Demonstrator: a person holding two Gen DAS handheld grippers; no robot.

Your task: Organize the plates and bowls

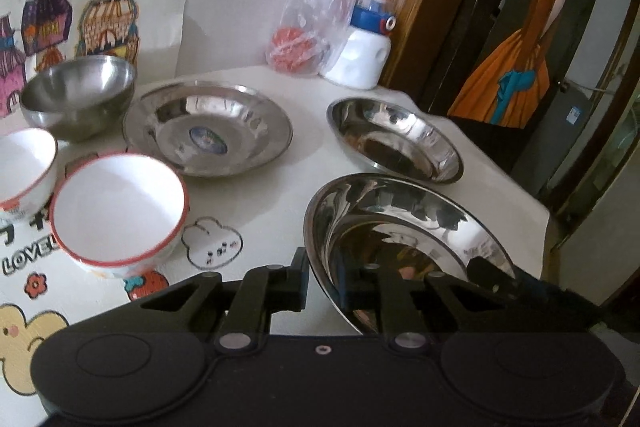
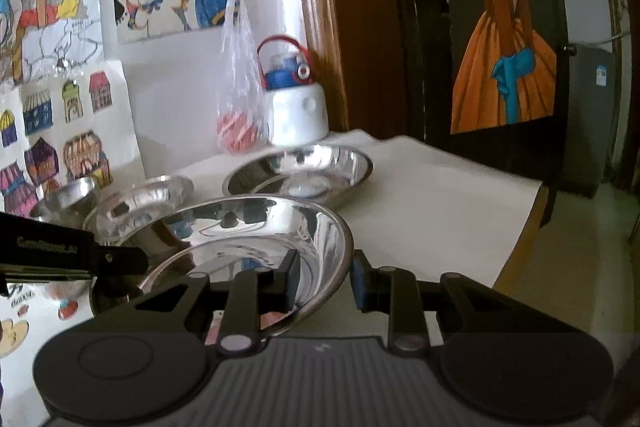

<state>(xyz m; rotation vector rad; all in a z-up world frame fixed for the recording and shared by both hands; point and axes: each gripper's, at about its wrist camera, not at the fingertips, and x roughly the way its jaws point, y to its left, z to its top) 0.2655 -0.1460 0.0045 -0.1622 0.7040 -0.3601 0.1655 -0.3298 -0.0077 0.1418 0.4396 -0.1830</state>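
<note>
Steel plate (image 2: 256, 247) near the table's (image 2: 432, 211) edge sits tilted, its rim between my right tool's (image 2: 326, 281) parted fingers, not yet pinched; left tool (image 1: 384, 279) straddles the 9 o'clock rim, also unclamped, steadying it I think.

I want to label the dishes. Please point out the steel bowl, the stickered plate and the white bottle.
steel bowl (image 1: 76, 99): left wrist view, inner wall.
stickered plate (image 1: 256, 123): left wrist view, inner slope.
white bottle (image 2: 296, 119): right wrist view, white body.
</note>
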